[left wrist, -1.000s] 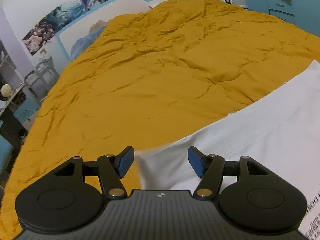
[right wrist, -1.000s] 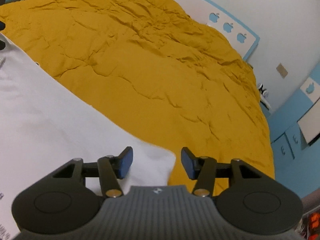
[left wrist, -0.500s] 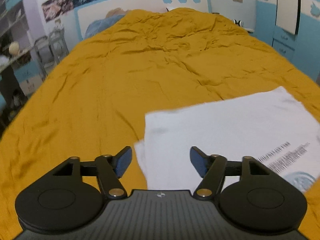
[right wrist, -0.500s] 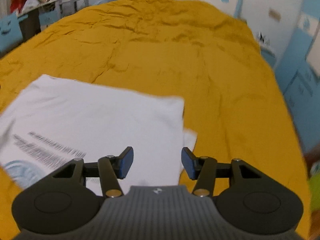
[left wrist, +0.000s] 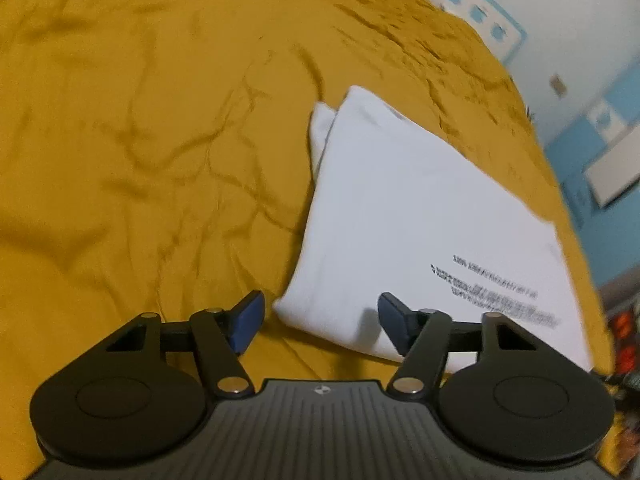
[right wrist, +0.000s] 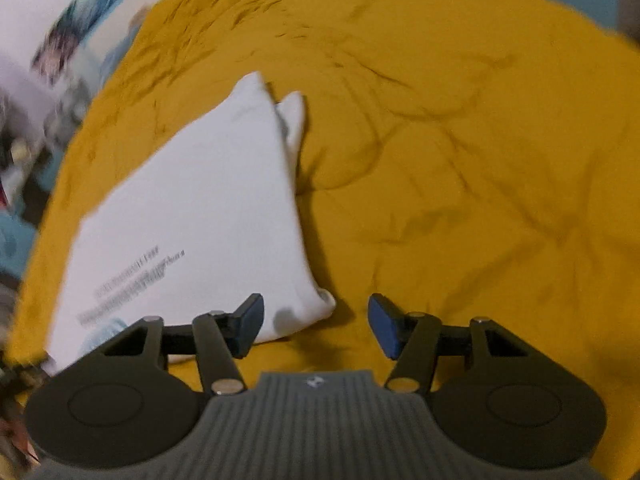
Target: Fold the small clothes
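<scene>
One folded white shirt (left wrist: 404, 216) flat on yellow bedspread (left wrist: 152, 128); long axis diagonal

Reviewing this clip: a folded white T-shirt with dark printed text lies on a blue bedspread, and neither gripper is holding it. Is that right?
Not quite: the bedspread is mustard yellow, not blue, as both wrist views show. The rest holds: the folded white T-shirt with dark print lies on it, and neither the left gripper nor the right gripper grips it.

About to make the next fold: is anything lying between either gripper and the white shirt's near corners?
Nothing visible. The left gripper and right gripper each hang over a near corner of the white shirt, with only yellow bedspread around it.
</scene>
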A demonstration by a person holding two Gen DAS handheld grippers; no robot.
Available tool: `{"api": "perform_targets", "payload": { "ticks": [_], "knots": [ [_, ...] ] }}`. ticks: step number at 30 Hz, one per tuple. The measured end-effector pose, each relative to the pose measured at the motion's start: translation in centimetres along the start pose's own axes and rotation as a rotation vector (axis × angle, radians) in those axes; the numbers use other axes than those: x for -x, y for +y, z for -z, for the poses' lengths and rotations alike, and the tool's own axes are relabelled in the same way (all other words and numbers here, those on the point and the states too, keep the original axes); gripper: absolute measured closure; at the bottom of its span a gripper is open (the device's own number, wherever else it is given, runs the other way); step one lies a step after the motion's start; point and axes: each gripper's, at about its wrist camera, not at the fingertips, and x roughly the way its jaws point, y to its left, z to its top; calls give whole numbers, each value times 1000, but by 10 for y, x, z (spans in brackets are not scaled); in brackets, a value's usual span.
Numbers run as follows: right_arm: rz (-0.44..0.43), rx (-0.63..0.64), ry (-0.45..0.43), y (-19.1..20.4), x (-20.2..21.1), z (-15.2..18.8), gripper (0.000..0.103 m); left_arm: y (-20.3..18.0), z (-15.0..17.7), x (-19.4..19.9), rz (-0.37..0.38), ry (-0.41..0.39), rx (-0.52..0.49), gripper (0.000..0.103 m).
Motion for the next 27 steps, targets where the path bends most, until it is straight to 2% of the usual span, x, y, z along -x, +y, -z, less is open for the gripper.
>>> {"api": "perform_targets", "payload": {
  "ticks": [1, 3, 4, 5, 6, 8, 11, 16, 20, 23, 27],
  "knots": [
    [-22, -32, -1, -2, -4, 1, 49, 3, 3, -2, 13, -4, 19, 35],
    [-76, -101, -3, -10, -9, 4, 61, 6, 5, -8, 35, -15, 56, 51],
    [-94, -127, -2, -12, -11, 6, 73, 8, 6, -11, 44, -22, 73, 57],
    [-105, -150, -2, -14, -15, 9, 85, 10, 7, -12, 48, -31, 93, 68],
    [-112, -171, -5, -15, -17, 11, 88, 12, 7, -12, 49, -42, 110, 79],
    [-124, -189, -21, -16, -14, 14, 94, 13, 5, -8, 52, -74, 132, 87],
    [-137, -160, -62, -7, 1, 13, 97, -3, 0, 5, 29, -120, 81, 90],
    [-164, -115, -122, 17, 37, -2, 99, -30, -18, 28, -8, -152, 67, 90],
    [-157, -34, -135, 35, 74, -12, 99, -49, -26, 57, -25, -158, 54, 91],
    [-138, 5, -104, 33, 108, -3, 99, -56, -13, 76, -52, -126, 1, 91],
    [-101, -1, -43, 12, 137, 34, 99, -48, 21, 89, -78, -54, -12, 91]
  ]
}}
